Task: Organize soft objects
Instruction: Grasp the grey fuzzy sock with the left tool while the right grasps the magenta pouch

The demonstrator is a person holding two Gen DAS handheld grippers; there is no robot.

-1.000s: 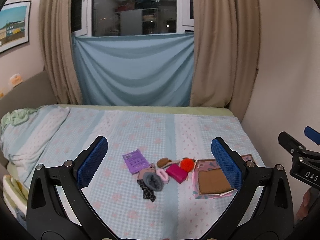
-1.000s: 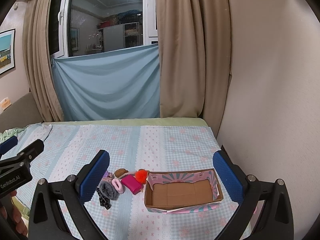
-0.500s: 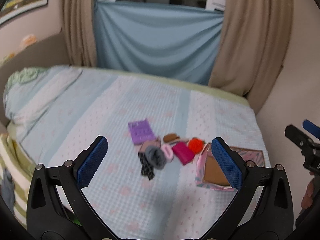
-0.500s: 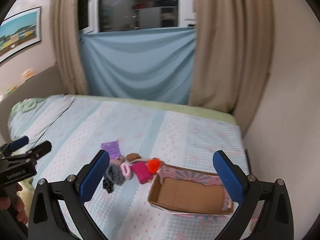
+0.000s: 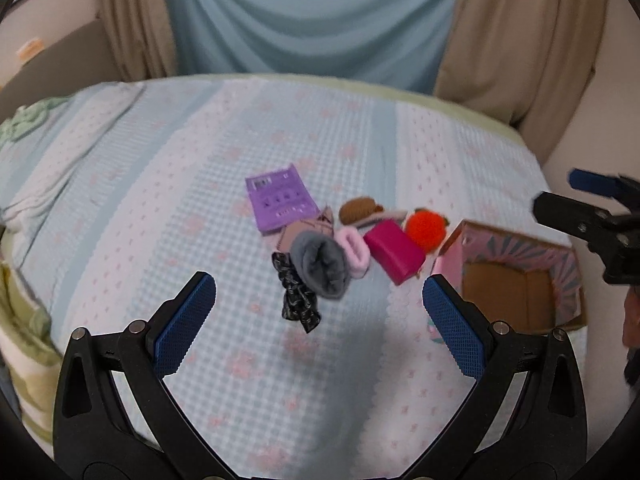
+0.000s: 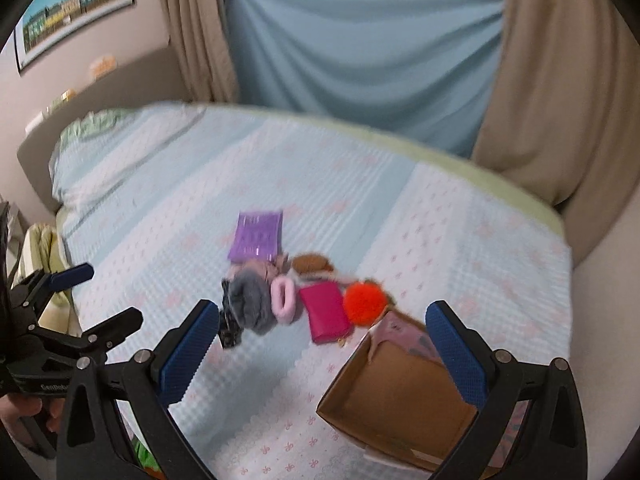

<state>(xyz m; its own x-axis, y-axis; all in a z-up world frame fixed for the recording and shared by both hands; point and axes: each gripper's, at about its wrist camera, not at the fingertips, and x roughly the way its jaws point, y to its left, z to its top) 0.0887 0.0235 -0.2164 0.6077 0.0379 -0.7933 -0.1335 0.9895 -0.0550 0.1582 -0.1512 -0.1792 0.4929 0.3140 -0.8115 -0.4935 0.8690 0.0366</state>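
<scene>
Hovering over the bed, the left gripper and right gripper are both spread wide, holding nothing. A cluster of soft things lies mid-bed: grey sock, pink scrunchie, magenta pouch, orange pompom, purple card. The box sits just right of them.

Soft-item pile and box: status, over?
Left gripper and right gripper open, both above the bed. Soft pile with grey sock untouched beside the cardboard box, which looks empty. Nothing in the way.
</scene>
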